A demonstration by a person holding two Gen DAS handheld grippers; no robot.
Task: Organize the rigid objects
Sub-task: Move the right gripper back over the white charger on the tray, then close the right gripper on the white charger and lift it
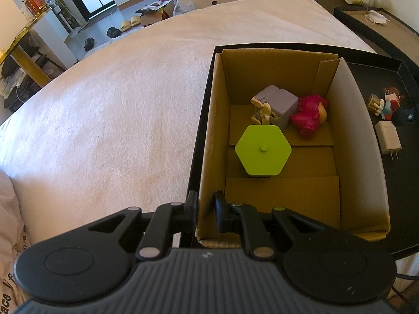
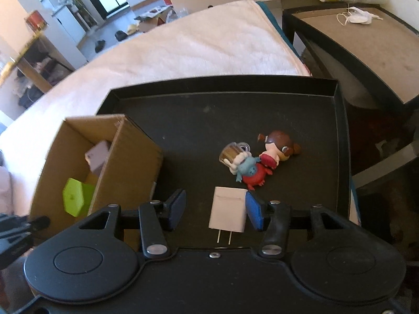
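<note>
Now white charger [image 2: 227,210] between spread right gripper [image 2: 215,209] fingers, touching right one

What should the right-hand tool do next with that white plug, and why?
Probably close its jaws. The white charger lies on the black tray between the open right gripper jaws, one already beside it, while the cardboard box holds other items.

Matt corrugated cardboard box [image 1: 293,141] (raw brown), glossy plastic figurine [image 2: 277,149].
</note>
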